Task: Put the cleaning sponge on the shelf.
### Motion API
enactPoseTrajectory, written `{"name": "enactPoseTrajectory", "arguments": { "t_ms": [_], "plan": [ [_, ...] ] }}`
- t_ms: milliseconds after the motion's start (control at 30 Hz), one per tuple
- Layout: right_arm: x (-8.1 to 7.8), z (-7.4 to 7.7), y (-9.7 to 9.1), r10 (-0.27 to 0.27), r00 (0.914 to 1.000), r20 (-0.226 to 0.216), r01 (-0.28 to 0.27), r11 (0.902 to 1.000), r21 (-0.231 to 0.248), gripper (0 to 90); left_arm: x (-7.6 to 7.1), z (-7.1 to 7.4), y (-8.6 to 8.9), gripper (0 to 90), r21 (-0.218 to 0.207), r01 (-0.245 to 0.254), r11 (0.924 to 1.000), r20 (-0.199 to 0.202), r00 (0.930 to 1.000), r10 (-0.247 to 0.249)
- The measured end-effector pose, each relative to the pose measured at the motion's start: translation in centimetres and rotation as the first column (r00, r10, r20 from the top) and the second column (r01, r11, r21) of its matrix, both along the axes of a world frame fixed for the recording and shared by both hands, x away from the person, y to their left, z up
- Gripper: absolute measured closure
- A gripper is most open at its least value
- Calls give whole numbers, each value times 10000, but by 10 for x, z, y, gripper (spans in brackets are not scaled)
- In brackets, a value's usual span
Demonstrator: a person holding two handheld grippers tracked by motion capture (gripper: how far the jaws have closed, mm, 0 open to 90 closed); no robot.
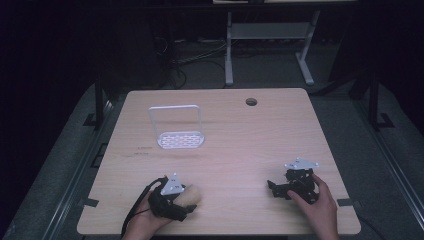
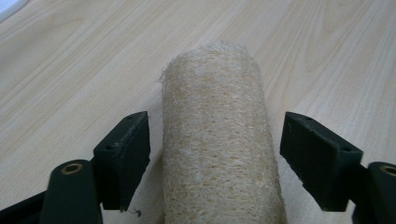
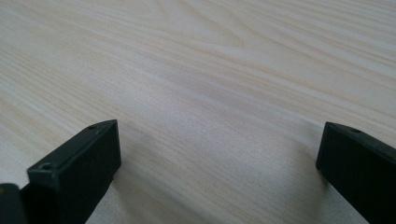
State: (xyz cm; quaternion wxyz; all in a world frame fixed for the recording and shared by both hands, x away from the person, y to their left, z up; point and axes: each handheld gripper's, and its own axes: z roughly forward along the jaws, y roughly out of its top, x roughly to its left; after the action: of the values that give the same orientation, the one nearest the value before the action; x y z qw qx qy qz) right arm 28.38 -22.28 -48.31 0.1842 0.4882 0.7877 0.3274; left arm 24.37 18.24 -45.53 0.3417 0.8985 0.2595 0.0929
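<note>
Your left gripper [image 2: 215, 158] sits at the near left of the table [image 1: 240, 130] with its jaws straddling the loofah roll [image 2: 219, 140]. They stand wide, with a gap showing on both sides of the roll, narrower on the left pad than on the right, so nothing is gripped yet. The roll lies flat on the wood, lengthwise between the jaws, its far end pointing away from you.

The main risk is that uneven gap. If you close as you stand, the left pad will likely meet the roll first and push it sideways, or roll it, before the right pad arrives; centre the gripper over it first. The loofah looks soft and fibrous, so a hard squeeze may crush it, while a light one may let it slip out when you lift. Its loose fibres could also snag on a pad's edge.

The wire rack [image 1: 176, 129] stands well apart, toward the far left of the table. If the roll is meant for it, the upright frame is something you could knock on the way in, and the light rack would probably slide or tip.

Your right gripper [image 3: 215, 163] rests at the near right, jaws wide apart over bare wood with nothing between them.
</note>
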Motion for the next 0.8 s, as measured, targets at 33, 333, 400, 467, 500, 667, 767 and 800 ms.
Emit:
{"name": "enactPoseTrajectory", "arguments": {
  "t_ms": [33,333,400,467,500,667,767,800],
  "plan": [
    [0,0,0,0,10000,1,0,10000,-2,0,0,0,0,247,1,0,10000,-9,10000,0],
    [0,0,0,-6,10000,-8,6,10000,3,0,0,1,2,366,-42,30,10000,15,10000,-30],
    [0,0,0,-2,10000,-3,2,10000,1,0,0,1,2,377,-57,39,10000,-16,10000,-39],
    [0,0,0,0,10000,-1,0,10000,0,0,0,1,2,391,-65,44,10000,-31,10000,-44],
    [0,0,0,-1,10000,-1,1,10000,0,0,0,1,2,394,-67,43,10000,-34,10000,-44],
    [0,0,0,2,10000,1,-2,10000,-1,0,1,1,3,406,-118,11,9999,-109,9999,-13],
    [0,0,0,3,10000,2,-3,10000,-3,0,2,1,4,408,-136,2,9999,-176,9998,-5],
    [0,0,0,0,10000,-2,0,10000,-1,0,2,2,4,408,-143,3,9999,-187,9998,-6]
  ]
}}
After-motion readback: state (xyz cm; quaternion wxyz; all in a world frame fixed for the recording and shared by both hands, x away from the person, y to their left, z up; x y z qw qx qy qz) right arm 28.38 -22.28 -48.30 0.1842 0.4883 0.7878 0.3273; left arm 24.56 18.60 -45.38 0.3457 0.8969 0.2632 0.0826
